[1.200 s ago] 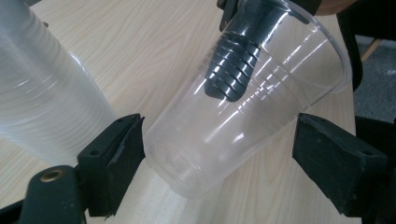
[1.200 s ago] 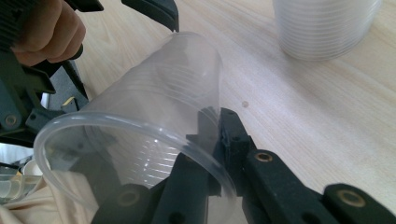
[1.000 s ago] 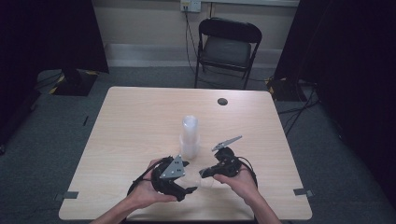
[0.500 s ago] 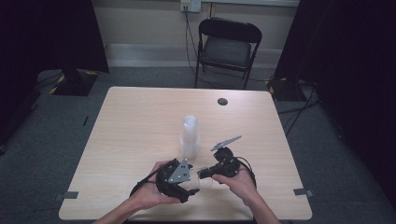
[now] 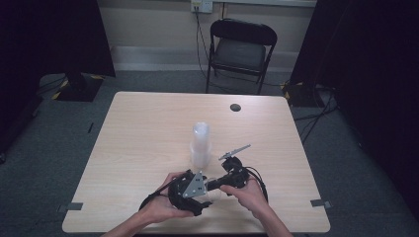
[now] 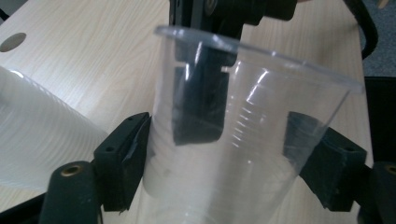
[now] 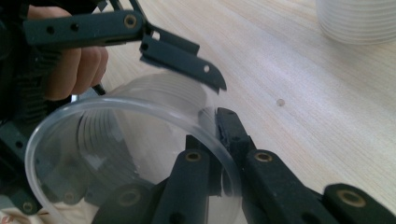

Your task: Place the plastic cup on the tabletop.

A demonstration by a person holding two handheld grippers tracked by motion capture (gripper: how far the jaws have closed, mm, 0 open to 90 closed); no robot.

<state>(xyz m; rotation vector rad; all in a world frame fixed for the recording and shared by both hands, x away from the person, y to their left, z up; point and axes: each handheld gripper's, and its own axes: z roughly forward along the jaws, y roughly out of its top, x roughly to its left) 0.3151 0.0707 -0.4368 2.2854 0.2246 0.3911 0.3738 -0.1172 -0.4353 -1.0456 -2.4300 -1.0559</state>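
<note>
Black left gripper (image 5: pixel 211 193) with grey three-cornered plate, black right gripper (image 5: pixel 213 183), brass-ringed screw holes, trailing black cables

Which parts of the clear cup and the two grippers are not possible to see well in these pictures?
- Clear plastic cup, left gripper view: its base is cut off by the bottom edge.
- High view: the cup is mostly hidden behind the left gripper and right gripper; jaw contact is too small to judge.
- Right gripper view: the cup is blurred and cut off at the lower left.
- Stack of cups: the count is unreadable.
</note>
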